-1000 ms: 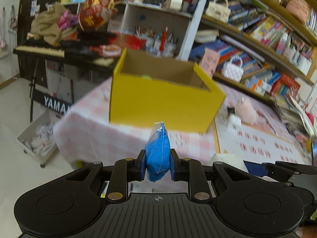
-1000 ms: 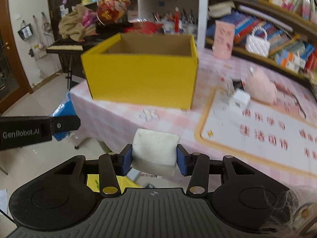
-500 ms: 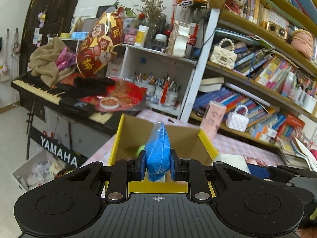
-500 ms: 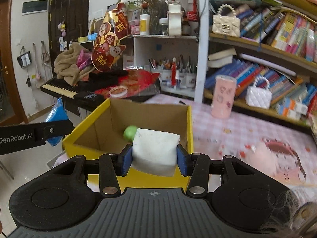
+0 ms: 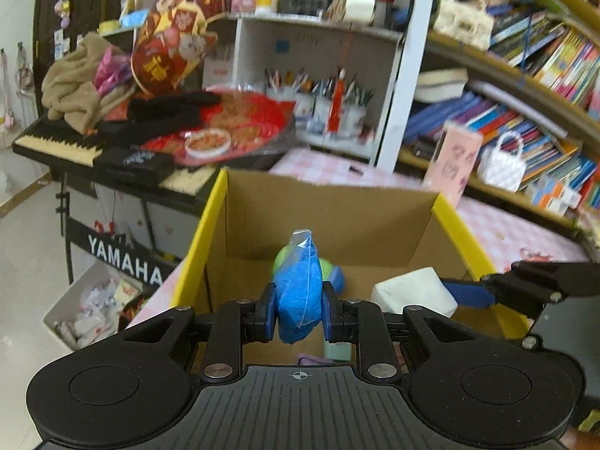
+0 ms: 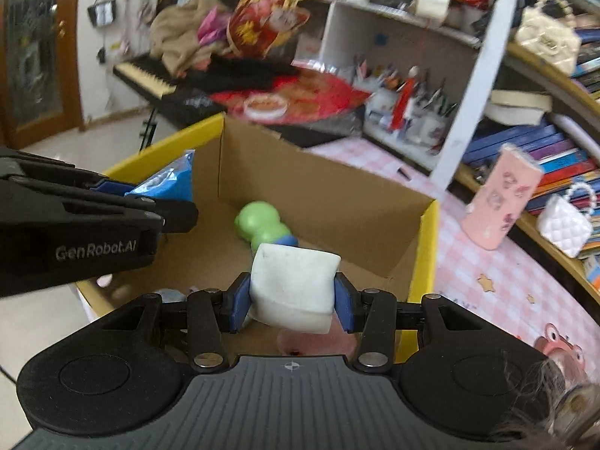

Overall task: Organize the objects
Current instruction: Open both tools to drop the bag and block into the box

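Observation:
My left gripper [image 5: 299, 311] is shut on a blue packet in clear wrap [image 5: 299, 292] and hangs over the open yellow cardboard box [image 5: 210, 232]. My right gripper [image 6: 291, 300] is shut on a white soft block [image 6: 292, 285], also above the box [image 6: 427, 247]. The left wrist view shows the white block [image 5: 410, 292] at the right with the right gripper's blue pad beside it. In the right wrist view the left gripper's fingers [image 6: 112, 202] and the blue packet [image 6: 168, 183] enter from the left. A green toy [image 6: 260, 223] lies on the box floor, with small items near the front wall.
The box stands on a pink checked tablecloth [image 6: 498, 273]. A pink cup [image 6: 500, 202] and a white handbag [image 6: 566, 225] stand to the right. Behind are bookshelves [image 5: 525, 86], a pen rack [image 5: 322, 101] and a cluttered Yamaha keyboard [image 5: 75, 142]. A bin of papers [image 5: 93, 307] sits on the floor.
Both grippers have moved forward from in front of the box to over its open top, each still holding its object. The box's inside and the green toy have come into view.

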### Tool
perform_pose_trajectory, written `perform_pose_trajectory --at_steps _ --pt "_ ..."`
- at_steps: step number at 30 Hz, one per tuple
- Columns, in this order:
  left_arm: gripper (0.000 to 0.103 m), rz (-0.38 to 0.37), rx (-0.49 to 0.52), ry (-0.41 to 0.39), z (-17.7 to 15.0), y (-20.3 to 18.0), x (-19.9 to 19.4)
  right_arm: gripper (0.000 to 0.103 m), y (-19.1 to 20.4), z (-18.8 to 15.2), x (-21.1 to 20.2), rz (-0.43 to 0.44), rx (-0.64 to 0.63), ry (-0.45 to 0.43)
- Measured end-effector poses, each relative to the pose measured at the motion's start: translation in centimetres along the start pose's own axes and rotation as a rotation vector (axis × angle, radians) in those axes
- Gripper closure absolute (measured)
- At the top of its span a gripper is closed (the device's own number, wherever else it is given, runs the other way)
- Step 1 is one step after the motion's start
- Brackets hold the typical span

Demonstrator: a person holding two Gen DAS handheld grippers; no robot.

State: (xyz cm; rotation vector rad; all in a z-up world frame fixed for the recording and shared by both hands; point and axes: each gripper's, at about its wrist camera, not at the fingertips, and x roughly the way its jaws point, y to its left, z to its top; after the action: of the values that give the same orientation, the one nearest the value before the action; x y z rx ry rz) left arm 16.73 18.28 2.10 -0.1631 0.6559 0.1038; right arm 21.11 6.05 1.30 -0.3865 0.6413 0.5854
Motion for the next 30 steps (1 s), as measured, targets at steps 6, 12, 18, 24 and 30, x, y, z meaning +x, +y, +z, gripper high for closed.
perform_pose_trajectory --at_steps 6,12,18,24,30 --pt "0.08 0.017 0.005 0.063 -0.3 -0.3 2.2 0.06 -0.9 0.7 2.7 0.046 -0.022 0.112" --pt "0.05 0.031 -0.019 0.018 -0.4 -0.5 2.1 0.059 -0.8 0.4 2.4 0.062 -0.039 0.106" --pt "0.026 -0.004 -0.025 -0.047 0.0 -0.9 0.1 0.058 -0.9 0.6 1.3 -0.004 -0.014 0.068" --pt "0.017 -0.06 -0.071 -0.179 0.3 -0.6 -3.8 0.053 -1.3 0.7 -2.5 -0.068 0.064 -0.035" --pt "0.016 -0.065 -0.058 -0.231 -0.9 -0.6 -7.3 0.053 -0.7 0.2 -6.3 -0.119 0.129 -0.119"
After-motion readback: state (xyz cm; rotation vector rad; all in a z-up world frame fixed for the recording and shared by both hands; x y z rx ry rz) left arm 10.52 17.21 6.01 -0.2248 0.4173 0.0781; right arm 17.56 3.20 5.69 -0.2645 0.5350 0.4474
